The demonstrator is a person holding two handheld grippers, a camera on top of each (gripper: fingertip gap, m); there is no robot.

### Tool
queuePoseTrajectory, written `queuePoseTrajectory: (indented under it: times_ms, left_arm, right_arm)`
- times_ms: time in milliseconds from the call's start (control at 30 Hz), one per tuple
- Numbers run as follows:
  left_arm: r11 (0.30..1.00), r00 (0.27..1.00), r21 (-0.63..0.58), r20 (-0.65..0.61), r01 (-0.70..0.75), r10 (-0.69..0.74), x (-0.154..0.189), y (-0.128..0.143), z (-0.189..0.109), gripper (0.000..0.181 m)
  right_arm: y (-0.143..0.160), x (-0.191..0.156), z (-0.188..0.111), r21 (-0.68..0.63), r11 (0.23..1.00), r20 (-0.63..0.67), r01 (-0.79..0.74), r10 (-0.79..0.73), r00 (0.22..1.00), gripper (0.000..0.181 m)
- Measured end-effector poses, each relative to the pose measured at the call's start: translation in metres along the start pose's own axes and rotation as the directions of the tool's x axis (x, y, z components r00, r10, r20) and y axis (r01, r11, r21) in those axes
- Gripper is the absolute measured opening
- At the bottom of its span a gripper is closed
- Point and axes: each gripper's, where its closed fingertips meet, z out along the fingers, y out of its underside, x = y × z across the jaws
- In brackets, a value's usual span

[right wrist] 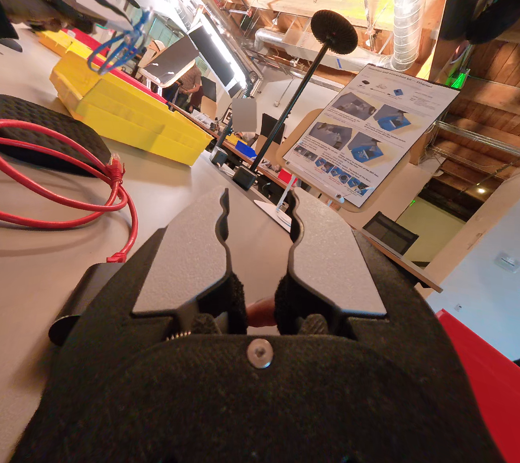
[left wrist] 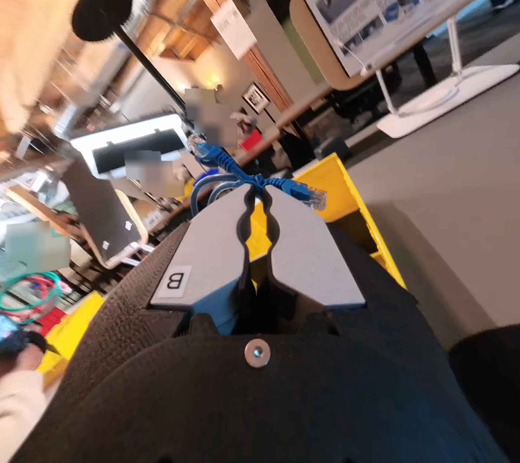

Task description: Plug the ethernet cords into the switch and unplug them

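My left gripper is shut on a coiled blue ethernet cord, pinched at its tie, and holds it in the air above a yellow bin. One clear plug sticks out right, the other up left. The right wrist view shows that gripper far off at upper left with the blue cord hanging from it. My right gripper is open and empty, low over the grey table. A red ethernet cord lies coiled on the table at left, one end plugged into a black switch beside my left finger.
Yellow bins and a red bin stand at the table's far left. A black stand with a round top and an instruction board on a white base stand ahead. A red bin lies at lower right. People stand in the background. One gripper's finger ends stand about 45 cm off the other's.
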Motion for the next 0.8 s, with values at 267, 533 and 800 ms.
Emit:
queuePoseTrajectory:
  times_ms: [267,533,800]
  left_arm:
    - [0.896,0.944,0.299,0.077,-0.329,0.321,0.04,-0.083,-0.03,0.004]
    - [0.555,0.673,0.508,0.067,-0.658,0.737,0.16,-0.12,-0.059,0.004]
    - [0.342,0.495,0.683,0.034,-0.646,0.868,0.232,-0.118,-0.085,0.004]
  right_arm:
    - [0.001,-0.005,0.001,-0.01,0.999,0.017,0.031,-0.031,0.999,0.04]
    - [-0.011,-0.027,0.013,-0.015,0.998,0.114,0.066,-0.064,0.991,0.04]
    - [-0.045,-0.068,0.045,-0.013,0.996,0.361,0.09,-0.079,0.929,0.042]
